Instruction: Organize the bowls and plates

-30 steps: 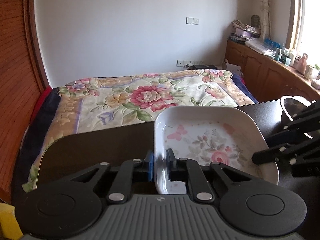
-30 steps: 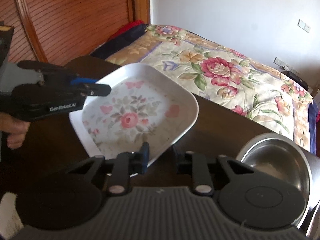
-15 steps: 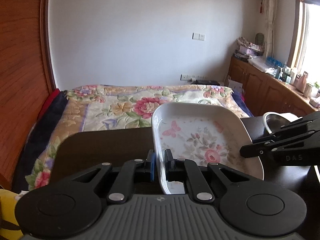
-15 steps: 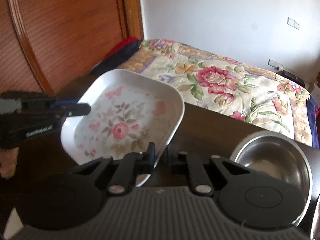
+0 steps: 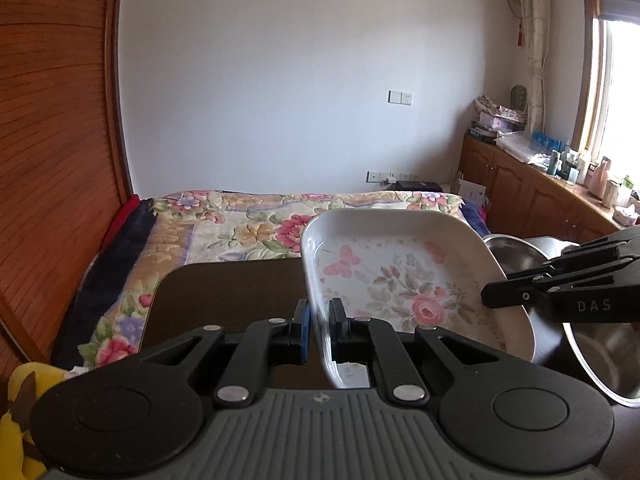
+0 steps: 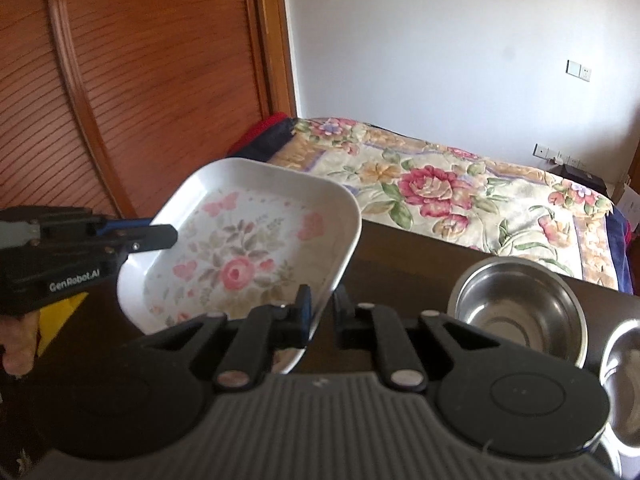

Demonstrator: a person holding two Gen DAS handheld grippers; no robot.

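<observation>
A square white plate with a pink floral print hangs tilted above the dark table. My left gripper is shut on its near left rim. In the same view my right gripper reaches in from the right and pinches the opposite rim. The right wrist view shows the plate with my right gripper shut on its near edge. There my left gripper clamps the far left side, a hand behind it. A steel bowl stands on the table to the right.
A second steel bowl sits at the right edge, and both bowls lie behind and under the right gripper. A bed with a floral quilt lies beyond the table. A wooden wardrobe stands at left; a yellow toy lies lower left.
The right gripper's jaws closed on the plate's rim. Both grippers rose with the plate, which lifted off the table and now sits higher against the bed and wall.
</observation>
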